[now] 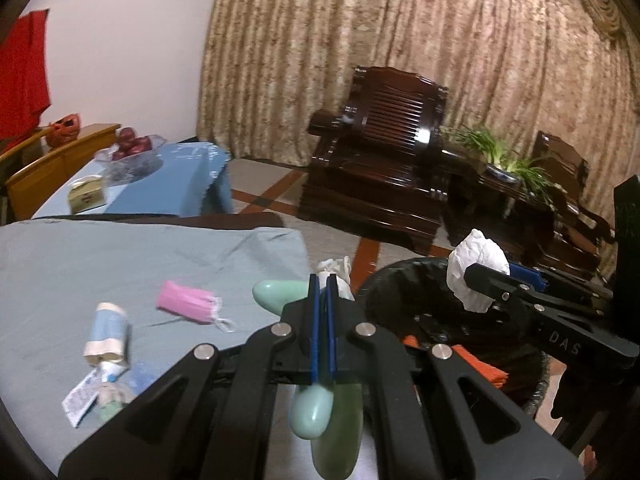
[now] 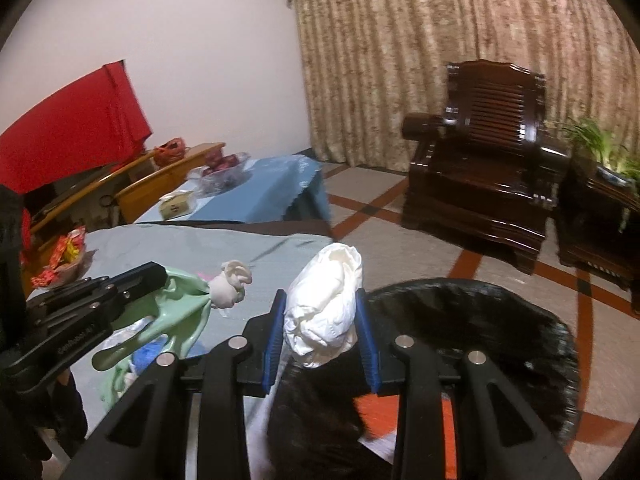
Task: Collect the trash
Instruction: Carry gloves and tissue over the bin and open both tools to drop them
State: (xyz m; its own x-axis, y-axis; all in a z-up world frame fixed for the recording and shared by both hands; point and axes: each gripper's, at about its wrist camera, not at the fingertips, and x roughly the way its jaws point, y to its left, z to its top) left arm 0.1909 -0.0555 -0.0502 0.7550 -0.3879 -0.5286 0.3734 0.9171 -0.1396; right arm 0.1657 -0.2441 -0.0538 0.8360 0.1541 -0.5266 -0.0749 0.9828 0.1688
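Bin (image 2: 520,320), black-lined, just beyond and below right gripper (image 2: 322,332), jaws clamped on crumpled white tissue (image 2: 324,312); left gripper (image 1: 323,308), jaws shut on green glove (image 1: 312,412), hangs at tabletop (image 1: 120,264) edge, farther off.

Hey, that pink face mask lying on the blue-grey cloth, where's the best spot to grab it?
Pinch the pink face mask across its folded, pleated body, coming down from above. It lies flat on the cloth, so a side approach gives no edge; the thin ear loops would probably slip.
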